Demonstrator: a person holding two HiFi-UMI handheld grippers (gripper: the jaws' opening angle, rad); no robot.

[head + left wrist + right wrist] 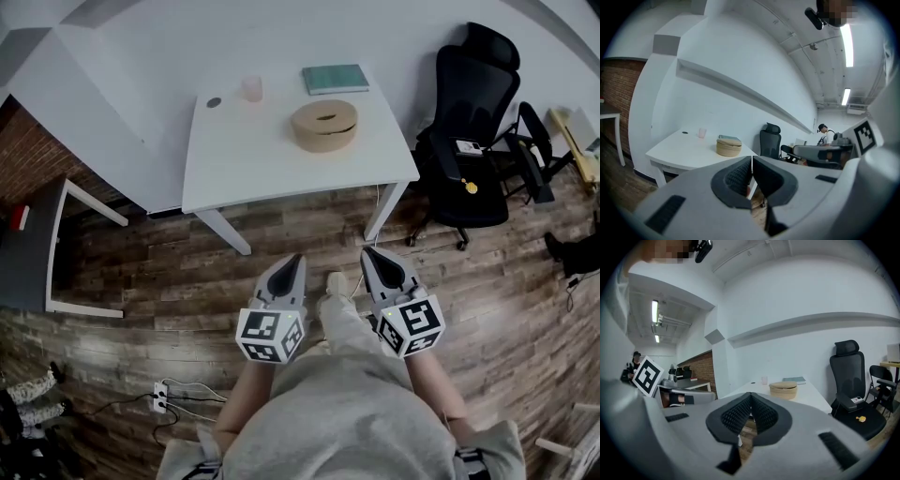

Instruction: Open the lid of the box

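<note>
1. Two grippers are in view, both empty. The left gripper [292,262] and the right gripper [368,255] have their fingers closed tip to tip with nothing between them. Both hang over the floor, well short of the desk [225,169].
2. The box [324,125], round and tan, sits on the right half of the desk with its lid [324,112] on. It is well apart from both grippers, and the task appears not yet begun.
3. Risk: closed fingers cannot take the lid. If they arrive shut, they would likely push the box rather than grip it.
4. Risk: the box looks light. Lifting the lid with no hold on the base may carry the whole box up or slide it across the desk.
5. Risk: a cup [252,89] and a book [335,79] lie behind the box. An overshoot could tip the cup.
6. Risk: a chair [473,131] stands beside the desk's right end and could foul the right gripper's approach.
7. The dark oval mark on the lid is too small to judge, so the grip point is uncertain.
</note>
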